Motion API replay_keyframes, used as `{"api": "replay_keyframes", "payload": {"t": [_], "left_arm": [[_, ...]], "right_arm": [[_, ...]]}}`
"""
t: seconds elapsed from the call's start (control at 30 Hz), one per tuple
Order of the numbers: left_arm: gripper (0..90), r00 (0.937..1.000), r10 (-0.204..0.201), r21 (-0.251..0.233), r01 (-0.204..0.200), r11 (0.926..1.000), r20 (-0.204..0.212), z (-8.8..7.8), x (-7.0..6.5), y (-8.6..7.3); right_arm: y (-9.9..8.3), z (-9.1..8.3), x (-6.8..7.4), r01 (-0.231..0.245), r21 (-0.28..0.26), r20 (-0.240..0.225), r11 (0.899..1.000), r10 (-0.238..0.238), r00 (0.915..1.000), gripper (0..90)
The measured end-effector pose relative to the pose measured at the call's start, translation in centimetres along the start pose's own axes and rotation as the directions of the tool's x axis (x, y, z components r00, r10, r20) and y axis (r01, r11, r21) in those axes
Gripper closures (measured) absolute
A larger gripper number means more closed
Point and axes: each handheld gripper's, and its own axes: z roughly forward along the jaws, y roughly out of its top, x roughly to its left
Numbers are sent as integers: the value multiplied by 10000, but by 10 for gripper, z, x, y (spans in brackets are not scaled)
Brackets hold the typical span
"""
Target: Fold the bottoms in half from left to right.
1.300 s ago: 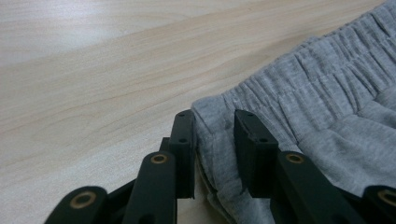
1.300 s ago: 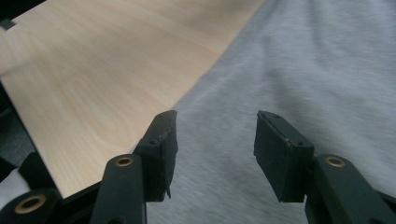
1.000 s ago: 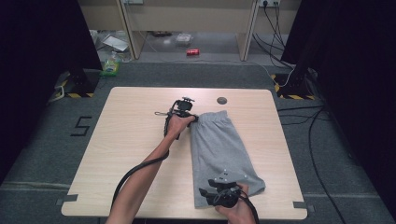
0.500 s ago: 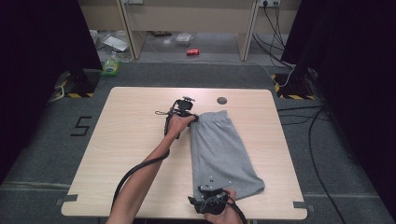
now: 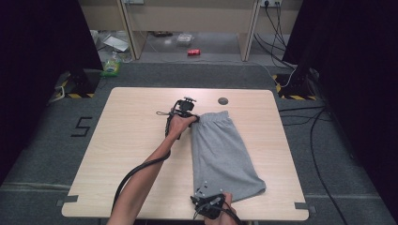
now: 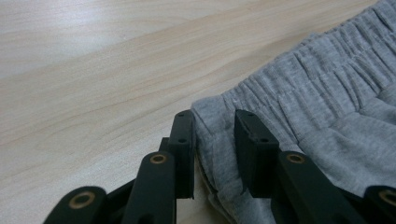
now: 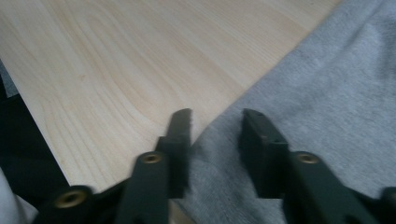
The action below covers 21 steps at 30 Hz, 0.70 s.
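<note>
Grey shorts point(image 5: 225, 154) lie folded lengthwise on the wooden table point(image 5: 131, 140), waistband at the far end. My left gripper point(image 5: 195, 117) sits at the waistband's left corner. In the left gripper view its jaws point(image 6: 214, 140) are shut on the bunched corner of the shorts point(image 6: 317, 102). My right gripper point(image 5: 205, 188) is at the near left hem corner, by the table's front edge. In the right gripper view its jaws point(image 7: 215, 123) have just been closing, and the shorts' point(image 7: 336, 84) hem edge is pinched between them.
A dark round grommet point(image 5: 223, 101) is set in the table beyond the waistband. The table's near edge point(image 7: 42, 140) runs right beside my right gripper. On the floor behind lie a red can point(image 5: 194, 52) and a green bottle point(image 5: 111, 65); cables point(image 5: 319, 140) trail at the right.
My right gripper has slid left and toward the near edge, from over the hem to the shorts' near left corner. The left gripper and the shorts have stayed put.
</note>
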Motion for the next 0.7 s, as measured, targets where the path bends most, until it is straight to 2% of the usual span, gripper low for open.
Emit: {"api": "replay_keyframes", "payload": {"t": [0.1, 0.17, 0.27, 0.33, 0.5, 0.6, 0.63, 0.7], "left_arm": [[688, 10000, 37, 10, -37, 10000, -9, 0, 0, 0], [688, 10000, 64, 11, -64, 10000, 10, 0, 0, 0], [693, 9999, 84, 20, -85, 10000, 58, 0, 1, 1], [698, 9999, 114, 13, -114, 9999, 76, -1, 3, 1], [714, 9995, 307, 80, -307, 9995, 9, -4, 8, 2], [728, 9989, 466, 163, -465, 9988, -64, -8, 15, 2], [732, 9988, 490, 167, -489, 9987, -73, -9, 17, 1], [733, 9985, 542, 230, -540, 9983, -66, -13, 25, -1]], "right_arm": [[0, 0, -4, 93, -43, -19, 9999, -93, 10000, 797], [-1, 0, -8, 16, -107, -77, 9999, -16, 10000, 843], [0, 2, -13, -431, -217, -496, 9988, 419, 9979, 860], [2, 4, -12, -521, -230, -643, 9984, 505, 9967, 864], [16, 20, -3, -316, -357, -1354, 9989, 265, 9904, 869], [26, 30, 5, -210, -367, -1582, 9991, 149, 9873, 870], [31, 34, 8, -323, -337, -1741, 9989, 259, 9844, 870], [37, 41, 12, -255, -415, -1959, 9988, 169, 9805, 870]]}}
